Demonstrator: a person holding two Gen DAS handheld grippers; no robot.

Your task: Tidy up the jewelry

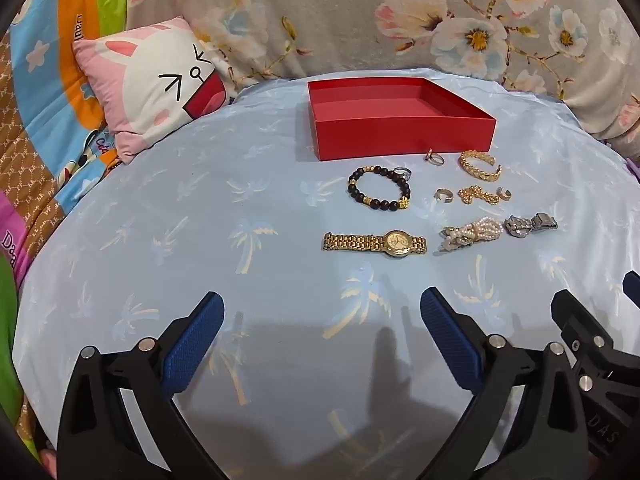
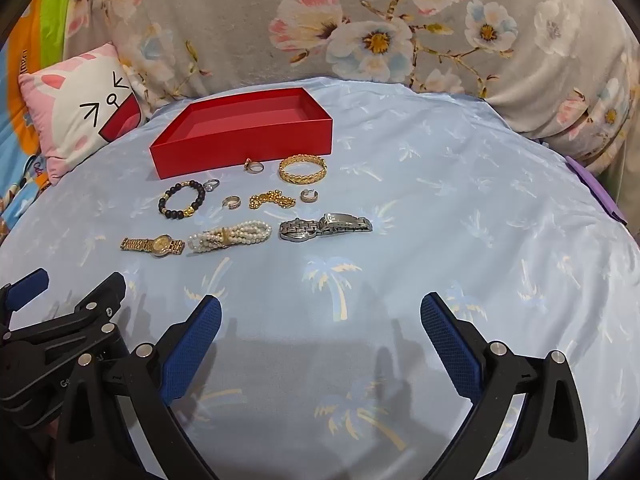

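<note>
An empty red box (image 1: 400,132) (image 2: 240,148) stands on the light blue cloth (image 1: 200,220). In front of it lie a gold watch (image 1: 376,242) (image 2: 154,245), a black bead bracelet (image 1: 378,188) (image 2: 182,200), a pearl bracelet (image 1: 472,234) (image 2: 230,235), a silver watch (image 1: 530,225) (image 2: 326,226), a gold bangle (image 1: 480,165) (image 2: 303,168), a gold chain (image 1: 478,195) (image 2: 272,199) and several rings. My left gripper (image 1: 322,312) is open, short of the gold watch. My right gripper (image 2: 320,314) is open, short of the silver watch.
A pink and white bunny pillow (image 1: 152,84) (image 2: 76,108) lies left of the box. A grey floral blanket (image 1: 360,12) (image 2: 360,20) rises behind it. A purple object (image 2: 596,188) sits at the cloth's right edge.
</note>
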